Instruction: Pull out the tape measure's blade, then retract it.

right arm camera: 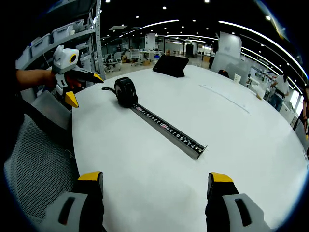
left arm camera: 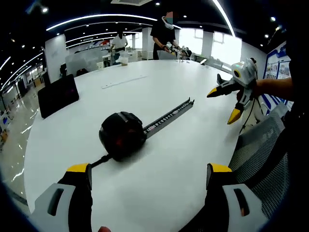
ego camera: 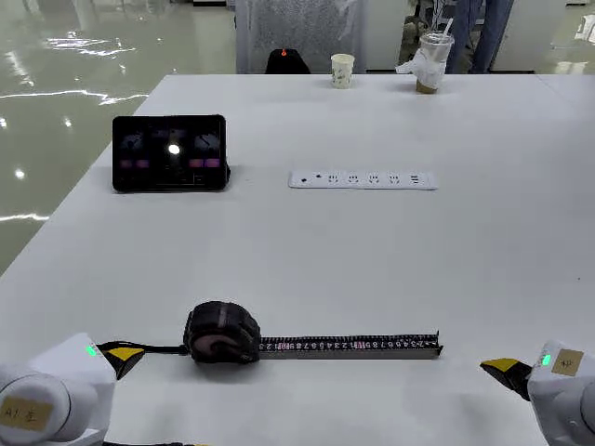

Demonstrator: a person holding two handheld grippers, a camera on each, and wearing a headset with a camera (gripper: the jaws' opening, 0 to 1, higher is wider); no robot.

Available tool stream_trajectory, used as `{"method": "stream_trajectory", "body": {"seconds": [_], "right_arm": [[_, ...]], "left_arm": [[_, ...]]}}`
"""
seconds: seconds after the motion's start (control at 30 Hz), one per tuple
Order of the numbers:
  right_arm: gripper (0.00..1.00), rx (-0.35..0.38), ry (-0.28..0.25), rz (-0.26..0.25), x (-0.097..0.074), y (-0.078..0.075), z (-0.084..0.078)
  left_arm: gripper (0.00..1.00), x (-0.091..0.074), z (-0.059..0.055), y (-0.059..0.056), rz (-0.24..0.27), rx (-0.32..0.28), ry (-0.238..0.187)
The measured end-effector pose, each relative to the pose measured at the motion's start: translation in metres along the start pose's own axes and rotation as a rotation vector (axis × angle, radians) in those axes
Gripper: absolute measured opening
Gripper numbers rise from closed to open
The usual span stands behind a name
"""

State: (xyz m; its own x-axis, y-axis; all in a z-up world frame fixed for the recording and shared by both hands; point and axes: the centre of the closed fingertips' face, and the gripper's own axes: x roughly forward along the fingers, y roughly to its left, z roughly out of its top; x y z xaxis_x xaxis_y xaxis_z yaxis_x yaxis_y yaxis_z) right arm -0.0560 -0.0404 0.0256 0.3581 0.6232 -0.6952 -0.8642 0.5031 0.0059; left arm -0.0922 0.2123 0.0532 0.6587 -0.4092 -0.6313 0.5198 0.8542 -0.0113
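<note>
Now: blade (ego camera: pixel 349 345) lies out; left gripper (left arm camera: pixel 149 175), right gripper (right arm camera: pixel 157 178) both spread, empty.
Risk: unbraced tape measure (ego camera: pixel 221 332) may skid when blade snaps back.

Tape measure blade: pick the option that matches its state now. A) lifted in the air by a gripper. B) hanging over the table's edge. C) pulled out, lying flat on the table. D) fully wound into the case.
C: the blade runs out from the case and lies flat on the table.
</note>
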Motion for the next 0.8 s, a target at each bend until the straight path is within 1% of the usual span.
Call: {"method": "stream_trajectory", "body": {"seconds": [0.17, 0.3, 0.47, 0.57, 0.7, 0.8], "right_arm": [[0.94, 0.037, -0.014, -0.027, -0.001, 0.002, 0.002], [0.98, 0.068, -0.031, -0.037, -0.002, 0.008, 0.005], [0.99, 0.101, -0.045, -0.050, -0.003, 0.013, 0.008], [0.99, 0.113, -0.049, -0.060, -0.005, 0.015, 0.012], [0.99, 0.123, -0.052, -0.072, -0.005, 0.018, 0.015], [0.99, 0.122, -0.053, -0.071, -0.006, 0.021, 0.018]], "left_arm": [[0.99, -0.001, 0.001, -0.003, 0.026, -0.024, -0.013], [0.99, -0.001, 0.000, -0.008, 0.035, -0.035, -0.016], [0.99, -0.003, 0.000, -0.011, 0.050, -0.050, -0.018], [0.99, -0.006, 0.001, -0.010, 0.071, -0.067, -0.016], [0.99, -0.009, 0.004, -0.010, 0.087, -0.094, -0.024], [0.99, -0.010, 0.007, -0.010, 0.098, -0.095, -0.031]]}}
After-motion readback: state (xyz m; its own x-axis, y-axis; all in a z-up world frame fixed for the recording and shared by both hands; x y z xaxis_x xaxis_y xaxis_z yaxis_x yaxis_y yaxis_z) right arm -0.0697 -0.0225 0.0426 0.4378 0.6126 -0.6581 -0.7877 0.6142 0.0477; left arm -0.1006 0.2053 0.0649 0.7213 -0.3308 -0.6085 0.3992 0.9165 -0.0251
